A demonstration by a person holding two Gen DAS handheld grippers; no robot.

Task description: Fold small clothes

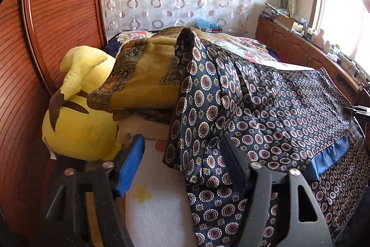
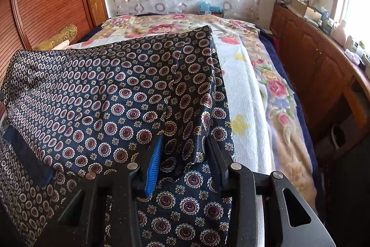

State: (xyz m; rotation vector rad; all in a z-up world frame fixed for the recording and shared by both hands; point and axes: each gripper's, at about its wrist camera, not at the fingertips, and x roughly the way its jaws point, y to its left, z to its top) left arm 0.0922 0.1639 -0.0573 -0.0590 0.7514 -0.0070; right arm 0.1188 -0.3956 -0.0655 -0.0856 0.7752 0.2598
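Both grippers lift our navy satin medallion-print garment (image 2: 129, 94) above the bed (image 2: 245, 89).
Left gripper (image 1: 182, 163) and right gripper (image 2: 185, 154) have jaws spread, cloth draped between; we judge it slippery, best pinched at hems.

The left gripper (image 1: 182, 154) is built from matte black plastic linkage arms with triangular cut-outs. Round silver screw heads (image 1: 108, 164) are set at the pivots of its arms. A ribbed bright blue pad (image 1: 130, 164) is fitted on the inner face of one finger, while the other finger (image 1: 233, 161) is seen as plain black.

The right gripper (image 2: 185, 154) is made in the same way: black arms, silver pivot screws (image 2: 236, 166), a ribbed blue pad (image 2: 153, 168) on one finger. Fine pale dust is seen on its black surfaces.
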